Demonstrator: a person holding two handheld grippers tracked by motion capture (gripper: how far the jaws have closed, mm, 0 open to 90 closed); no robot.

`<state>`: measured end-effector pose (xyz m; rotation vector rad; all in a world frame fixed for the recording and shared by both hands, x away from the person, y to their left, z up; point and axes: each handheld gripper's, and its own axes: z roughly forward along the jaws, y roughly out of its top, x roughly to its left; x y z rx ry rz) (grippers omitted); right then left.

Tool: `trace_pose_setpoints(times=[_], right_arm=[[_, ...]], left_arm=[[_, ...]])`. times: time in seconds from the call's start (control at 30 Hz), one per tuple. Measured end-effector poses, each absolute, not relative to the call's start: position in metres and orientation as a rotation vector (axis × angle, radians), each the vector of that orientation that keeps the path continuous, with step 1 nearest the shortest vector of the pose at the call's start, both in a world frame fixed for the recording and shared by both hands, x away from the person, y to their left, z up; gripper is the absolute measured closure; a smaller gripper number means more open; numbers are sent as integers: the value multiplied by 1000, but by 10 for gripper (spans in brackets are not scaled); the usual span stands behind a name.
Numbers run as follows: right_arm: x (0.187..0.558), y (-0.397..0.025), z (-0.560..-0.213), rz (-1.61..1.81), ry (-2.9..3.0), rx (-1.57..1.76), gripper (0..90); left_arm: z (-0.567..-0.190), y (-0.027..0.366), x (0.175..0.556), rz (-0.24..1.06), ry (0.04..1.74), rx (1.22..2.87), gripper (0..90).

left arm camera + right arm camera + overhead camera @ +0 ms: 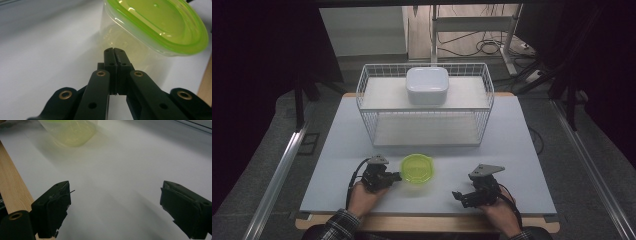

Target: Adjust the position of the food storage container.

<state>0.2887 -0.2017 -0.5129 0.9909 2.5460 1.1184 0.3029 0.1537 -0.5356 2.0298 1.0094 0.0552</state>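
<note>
— How many containers do we count on the table?
— We count two: one green-lidded container near the front, and one white lidded box on the rack.
— And racks?
— We see one white wire rack, with two shelves.
— Grippers?
— We count two, a left gripper and a right gripper.

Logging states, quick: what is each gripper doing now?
Left gripper: shut, empty, beside the green-lidded tub.
Right gripper: open, empty.

A clear container with a green lid sits upright, closed, near the table's front edge.
</note>
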Motion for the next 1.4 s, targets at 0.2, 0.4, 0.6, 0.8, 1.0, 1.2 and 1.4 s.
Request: trace_pose_setpoints(times=[0.2, 0.4, 0.6, 0.8, 1.0, 1.2, 1.4], right_arm=[[289, -202, -513, 1119, 2544, 989, 100], [288, -202, -514, 1116, 2545, 984, 99], [288, -203, -513, 1123, 2539, 984, 96], [288, -204, -513, 1138, 2535, 985, 95], [287, -202, -513, 1147, 2534, 962, 91], [288, -203, -513, 1165, 2528, 955, 85], [287, -201, -513, 1166, 2532, 950, 70]], left_arm=[[-536, 140, 299, 43, 971, 2054, 891], [-535, 136, 296, 97, 959, 2101, 873], [-527, 154, 285, 164, 1000, 2068, 804], [-517, 168, 263, 360, 1019, 2087, 590], [-516, 177, 249, 429, 1039, 2074, 280], [-519, 184, 239, 430, 1050, 2076, 92], [-522, 186, 236, 432, 1038, 2072, 62]])
